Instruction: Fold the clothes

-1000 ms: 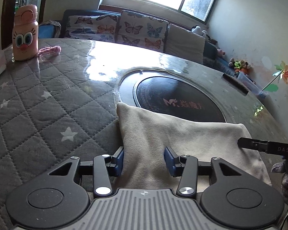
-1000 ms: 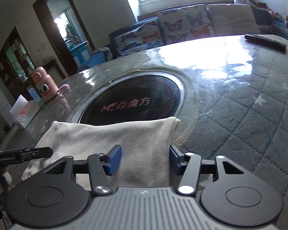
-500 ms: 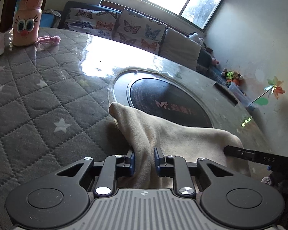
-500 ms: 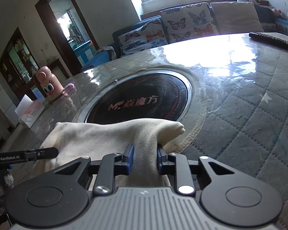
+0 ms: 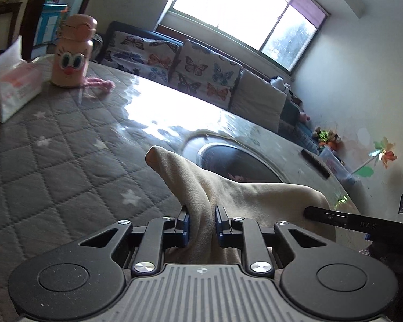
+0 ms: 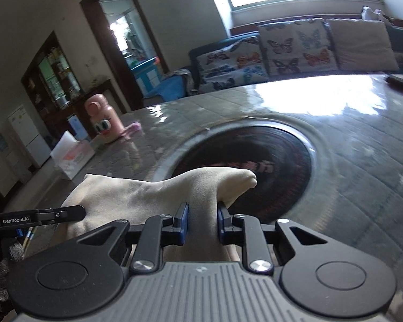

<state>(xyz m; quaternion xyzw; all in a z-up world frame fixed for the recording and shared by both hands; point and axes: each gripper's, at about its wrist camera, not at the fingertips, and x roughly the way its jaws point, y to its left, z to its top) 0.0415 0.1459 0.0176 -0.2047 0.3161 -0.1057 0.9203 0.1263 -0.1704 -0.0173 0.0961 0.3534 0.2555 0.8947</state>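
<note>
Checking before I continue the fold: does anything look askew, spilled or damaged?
Nothing stands out. The beige cloth garment is pinched intact by left gripper and right gripper; the pink cartoon-face bottle stands upright on the grey quilted table.

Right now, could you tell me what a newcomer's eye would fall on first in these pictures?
First, the beige cloth, bunched in the foreground with the left gripper and the right gripper each shut on a fold of it. Beyond it, the dark round hotplate is set into the middle of the quilted table. A pink bottle with cartoon eyes stands at the table's far left, next to a tissue box.
</note>
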